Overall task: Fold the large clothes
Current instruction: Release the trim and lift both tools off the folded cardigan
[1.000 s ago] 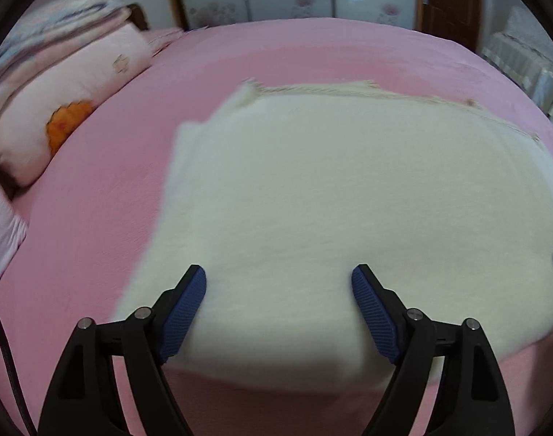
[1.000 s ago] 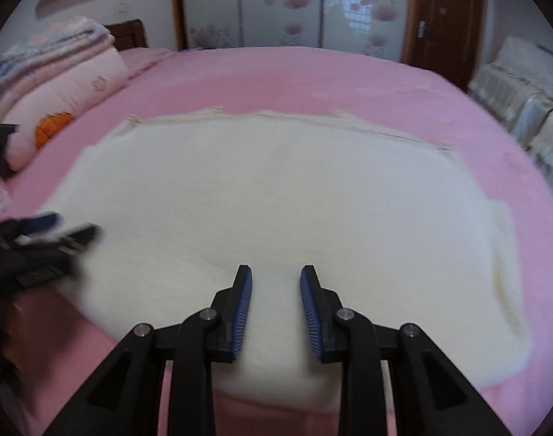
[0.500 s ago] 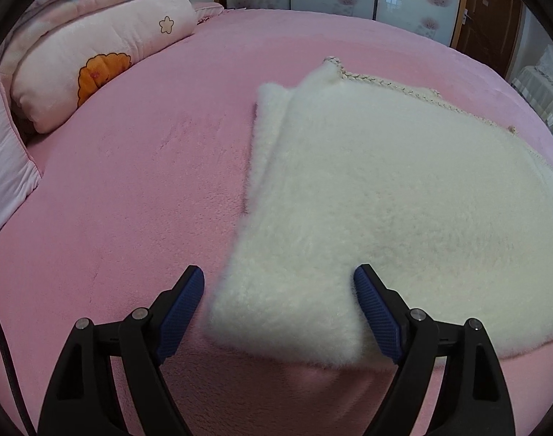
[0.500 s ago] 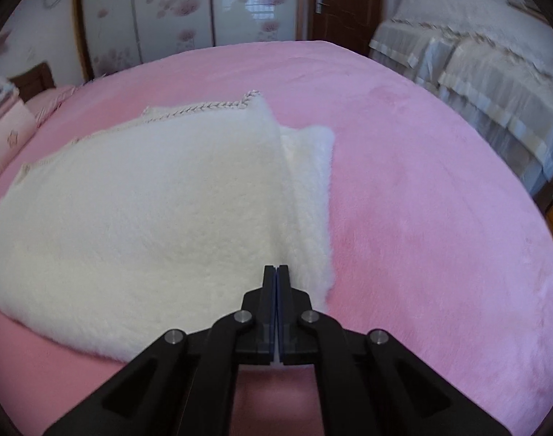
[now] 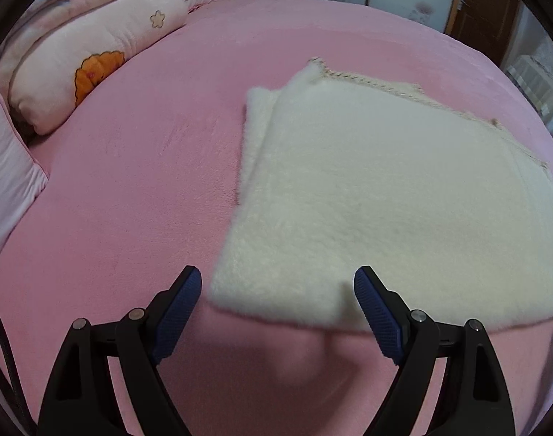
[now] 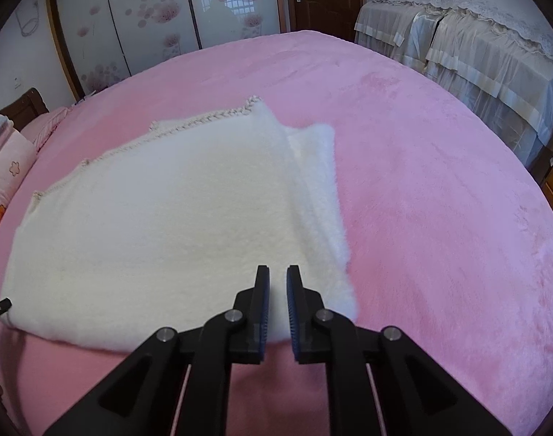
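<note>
A white fluffy garment (image 5: 385,196) lies folded flat on the pink bed (image 5: 131,200), with a braided trim along its far edge and a lower layer showing at each side. My left gripper (image 5: 278,285) hovers wide open over the garment's near left corner, holding nothing. In the right wrist view the garment (image 6: 167,225) spreads out to the left. My right gripper (image 6: 277,279) hangs above the near right corner. Its jaws are opening from shut, a narrow gap shows between them, and no cloth is pinched in it.
A pink pillow with an orange print (image 5: 87,61) and stacked bedding lie at the bed's left end. A second bed under a cream cover (image 6: 476,36) stands to the right. Flowered wardrobe doors (image 6: 149,18) and a brown door are behind. Pink bedspread (image 6: 439,181) stretches right of the garment.
Both hands have moved apart from the garment's middle to its near corners. The right jaws shut fully, then parted a little. The left jaws stayed wide open.
</note>
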Demonstrator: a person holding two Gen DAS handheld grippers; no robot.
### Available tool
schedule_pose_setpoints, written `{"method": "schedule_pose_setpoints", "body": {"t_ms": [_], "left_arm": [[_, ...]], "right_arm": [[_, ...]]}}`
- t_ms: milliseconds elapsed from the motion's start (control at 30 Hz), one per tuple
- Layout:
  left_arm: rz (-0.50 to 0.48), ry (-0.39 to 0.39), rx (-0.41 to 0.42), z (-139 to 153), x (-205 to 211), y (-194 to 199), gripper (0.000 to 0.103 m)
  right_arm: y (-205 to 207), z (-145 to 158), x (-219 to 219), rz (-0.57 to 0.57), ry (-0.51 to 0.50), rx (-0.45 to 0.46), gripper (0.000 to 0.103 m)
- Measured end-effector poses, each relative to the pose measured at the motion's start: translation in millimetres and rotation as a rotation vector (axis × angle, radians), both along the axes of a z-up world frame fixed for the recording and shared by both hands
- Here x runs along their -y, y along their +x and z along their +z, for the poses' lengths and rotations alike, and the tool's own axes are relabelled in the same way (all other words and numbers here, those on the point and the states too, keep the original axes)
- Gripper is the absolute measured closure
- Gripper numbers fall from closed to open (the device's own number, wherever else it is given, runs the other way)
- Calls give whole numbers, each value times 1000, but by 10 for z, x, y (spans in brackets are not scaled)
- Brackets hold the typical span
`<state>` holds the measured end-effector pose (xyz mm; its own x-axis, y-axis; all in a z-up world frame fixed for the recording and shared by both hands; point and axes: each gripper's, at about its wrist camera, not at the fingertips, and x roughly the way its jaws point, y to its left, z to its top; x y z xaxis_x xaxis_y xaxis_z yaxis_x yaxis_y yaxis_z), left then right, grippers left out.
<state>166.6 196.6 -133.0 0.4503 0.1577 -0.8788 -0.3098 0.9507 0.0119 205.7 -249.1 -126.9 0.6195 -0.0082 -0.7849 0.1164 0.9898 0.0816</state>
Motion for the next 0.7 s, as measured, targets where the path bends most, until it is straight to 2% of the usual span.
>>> {"method": "schedule_pose_setpoints", "body": {"t_ms": [67,133,333,467,567,633,700], "left_arm": [[-26,-5,12,159,84,-88,18],[-46,-6,26,318,165,-187,18],[-100,-40,64,713,408,-548,18],[-140,-72,108,833,544,-815,18],[-133,-122,123,786,593,-976,18],[-117,-182,117,681,589,-1042,18],[-95,-247,109,520,547,-1078,18]], "right_arm": [[-76,109,-66,2,9,-7,84],[-187,250,-134,5,28,6,68],[-558,666,-435,82,40,74,67],[-791,841,-651,135,41,123,66],[-929,884,-805,159,42,160,65],[-994,850,-916,169,40,173,59],[-1046,779,-1014,182,46,180,59]]}}
